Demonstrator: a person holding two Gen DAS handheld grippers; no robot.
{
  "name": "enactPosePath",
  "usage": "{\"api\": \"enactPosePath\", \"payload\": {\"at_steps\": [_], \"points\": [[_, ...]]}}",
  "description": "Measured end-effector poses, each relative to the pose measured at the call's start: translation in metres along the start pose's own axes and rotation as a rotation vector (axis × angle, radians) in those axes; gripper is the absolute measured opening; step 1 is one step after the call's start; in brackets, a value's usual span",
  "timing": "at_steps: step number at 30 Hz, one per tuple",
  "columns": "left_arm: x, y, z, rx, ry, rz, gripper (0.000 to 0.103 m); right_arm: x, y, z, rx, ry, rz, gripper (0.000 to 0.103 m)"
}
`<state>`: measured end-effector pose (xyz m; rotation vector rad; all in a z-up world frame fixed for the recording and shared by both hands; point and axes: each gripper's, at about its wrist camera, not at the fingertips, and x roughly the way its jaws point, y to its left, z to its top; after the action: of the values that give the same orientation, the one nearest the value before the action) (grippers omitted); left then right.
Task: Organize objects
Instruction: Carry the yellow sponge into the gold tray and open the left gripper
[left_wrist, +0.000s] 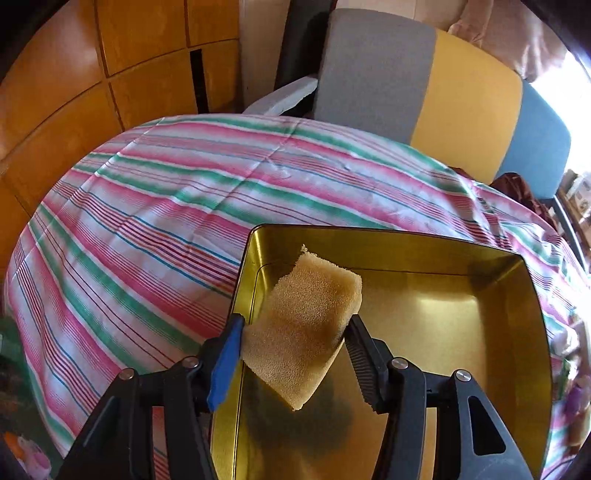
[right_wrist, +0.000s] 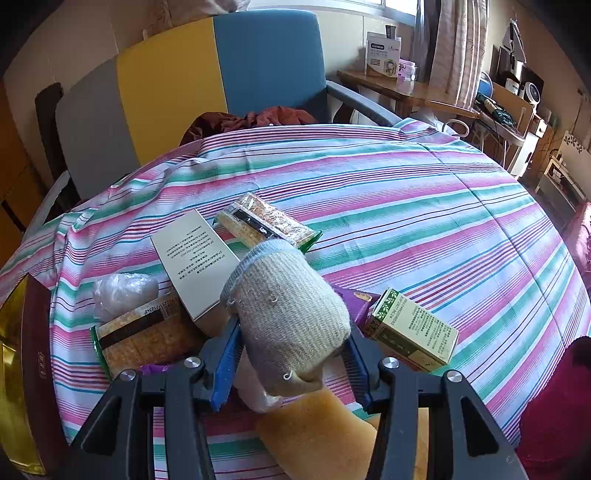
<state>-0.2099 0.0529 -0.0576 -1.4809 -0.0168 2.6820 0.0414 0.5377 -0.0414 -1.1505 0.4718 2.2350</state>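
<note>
In the left wrist view my left gripper (left_wrist: 293, 341) is shut on a tan sponge (left_wrist: 303, 325) and holds it tilted over the near left part of an open gold tin (left_wrist: 424, 254). Only the sponge hangs over the tin's floor. In the right wrist view my right gripper (right_wrist: 291, 354) is shut on a rolled beige and grey knitted sock (right_wrist: 291, 314), lifted above the striped cloth (right_wrist: 424, 206). Around it lie two cracker packs (right_wrist: 266, 221) (right_wrist: 144, 339), a white box (right_wrist: 195, 258), a green box (right_wrist: 413, 328), a plastic bag (right_wrist: 122, 291) and another tan sponge (right_wrist: 321, 428).
The gold tin's edge shows at the far left of the right wrist view (right_wrist: 14, 350). A grey, yellow and blue chair (right_wrist: 221, 70) stands behind the table with a brown cloth (right_wrist: 255, 118) on it. A red cloth (right_wrist: 561, 406) lies at the right. Wooden cabinets (left_wrist: 92, 74) stand left.
</note>
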Motion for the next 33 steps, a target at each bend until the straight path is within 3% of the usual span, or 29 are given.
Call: {"api": "enactPosePath", "payload": {"at_steps": [7, 11, 14, 18, 21, 25, 29, 33], "points": [[0.014, -0.013, 0.011, 0.043, -0.029, 0.074, 0.059, 0.000, 0.002, -0.001, -0.004, -0.002, -0.002, 0.052], [0.012, -0.015, 0.015, 0.032, -0.031, 0.062, 0.067, 0.000, 0.002, -0.001, -0.003, -0.003, -0.004, 0.052], [0.002, -0.017, 0.013, 0.049, -0.054, 0.065, 0.069, -0.001, 0.002, -0.001, -0.004, -0.005, -0.004, 0.052], [-0.014, -0.016, 0.005, 0.082, -0.100, 0.092, 0.079, -0.001, 0.002, -0.001, -0.008, -0.005, -0.003, 0.052], [-0.010, -0.013, 0.008, 0.096, -0.092, 0.129, 0.078, -0.003, 0.003, -0.003, -0.016, -0.010, -0.005, 0.052], [-0.025, -0.010, 0.009, 0.070, -0.127, 0.114, 0.077, -0.005, 0.003, -0.002, -0.014, -0.021, -0.014, 0.052], [-0.051, -0.008, -0.005, 0.074, -0.165, 0.094, 0.079, -0.011, 0.001, 0.000, -0.004, -0.057, -0.020, 0.052], [-0.077, -0.012, -0.043, 0.114, -0.199, 0.079, 0.082, -0.023, 0.004, 0.001, -0.012, -0.115, -0.008, 0.052]]}}
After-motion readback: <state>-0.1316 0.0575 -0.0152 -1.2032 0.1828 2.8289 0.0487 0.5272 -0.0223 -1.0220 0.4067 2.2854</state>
